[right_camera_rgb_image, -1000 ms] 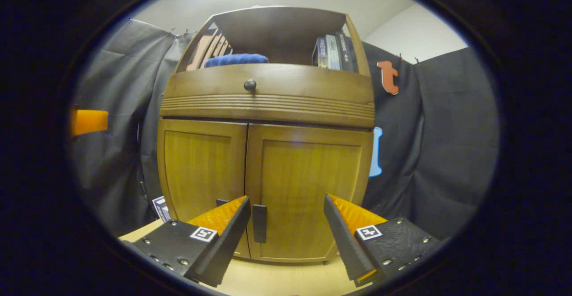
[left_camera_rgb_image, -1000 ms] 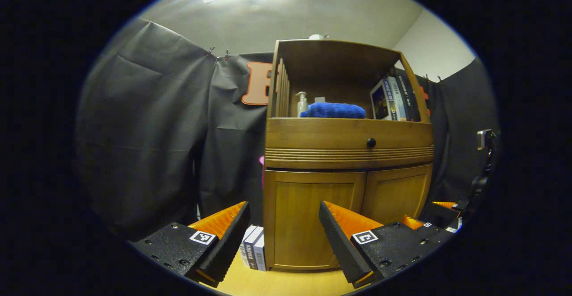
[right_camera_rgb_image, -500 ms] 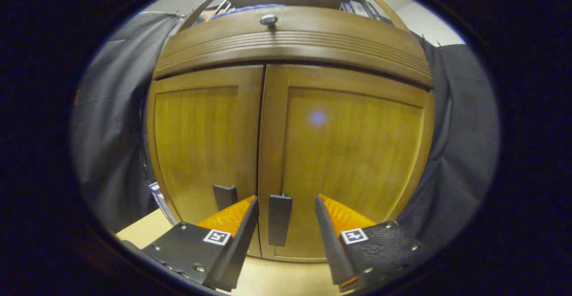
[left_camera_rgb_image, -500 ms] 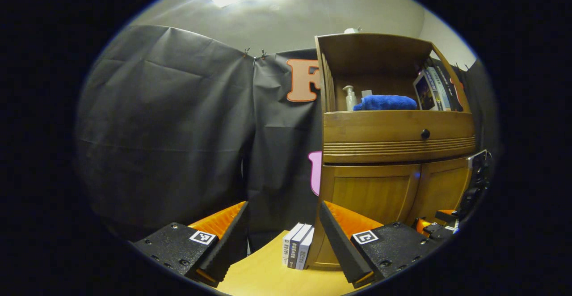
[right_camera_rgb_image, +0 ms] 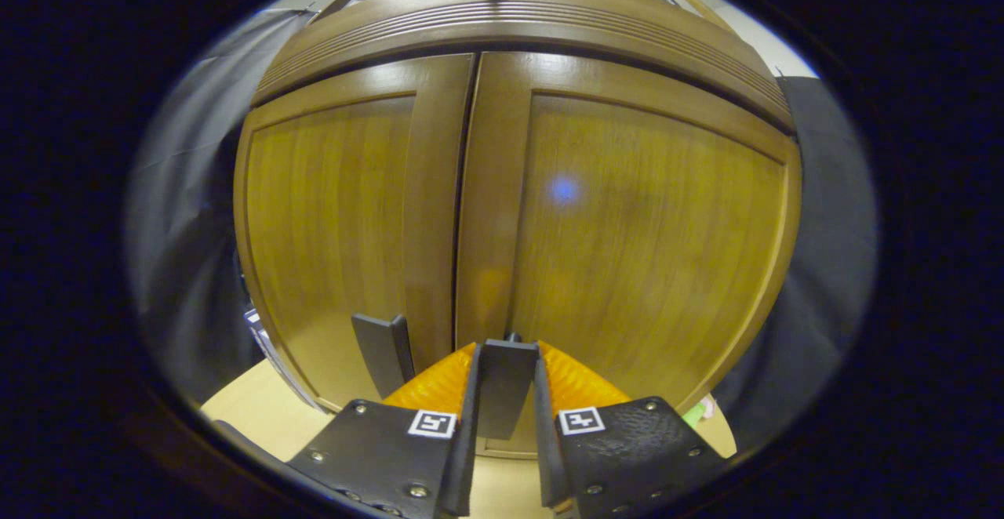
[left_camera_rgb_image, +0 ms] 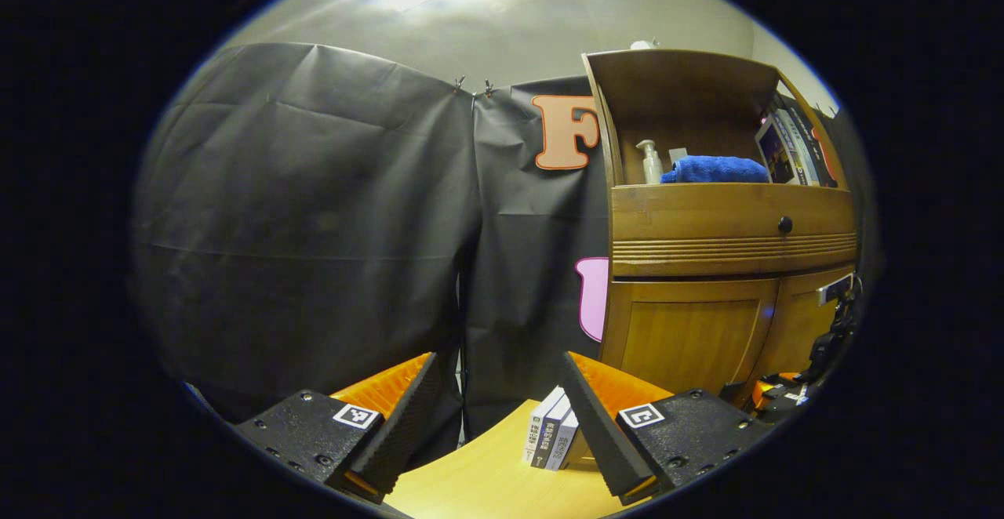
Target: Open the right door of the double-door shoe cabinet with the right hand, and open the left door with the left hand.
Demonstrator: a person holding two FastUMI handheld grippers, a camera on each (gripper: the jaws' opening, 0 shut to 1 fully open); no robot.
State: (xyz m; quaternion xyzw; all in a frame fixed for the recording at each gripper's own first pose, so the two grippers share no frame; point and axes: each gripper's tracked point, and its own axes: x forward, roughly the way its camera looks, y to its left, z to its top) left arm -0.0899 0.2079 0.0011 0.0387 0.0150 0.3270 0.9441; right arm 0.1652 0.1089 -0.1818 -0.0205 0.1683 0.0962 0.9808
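Note:
The wooden shoe cabinet (left_camera_rgb_image: 729, 229) stands at the right of the left gripper view, with both lower doors closed. My left gripper (left_camera_rgb_image: 496, 362) is open and holds nothing; it faces the black cloth to the left of the cabinet, well short of the left door (left_camera_rgb_image: 682, 339). In the right gripper view the right door (right_camera_rgb_image: 643, 221) and left door (right_camera_rgb_image: 329, 221) loom close. My right gripper (right_camera_rgb_image: 507, 350) is shut on the right door's dark upright handle (right_camera_rgb_image: 506, 386). The left door's handle (right_camera_rgb_image: 383, 350) stands free just beside it. The right gripper (left_camera_rgb_image: 776, 390) also appears low against the cabinet front.
A drawer with a dark knob (left_camera_rgb_image: 784, 225) sits above the doors. The open shelf holds a blue towel (left_camera_rgb_image: 714, 169), a pump bottle (left_camera_rgb_image: 650, 165) and books. Three books (left_camera_rgb_image: 553, 437) stand on the light wooden floor (left_camera_rgb_image: 486, 480) by the cabinet's left side.
My right gripper moved in to the right door's handle and closed on it. My left gripper swung left, so the cabinet slid to the right of its view; it stayed open.

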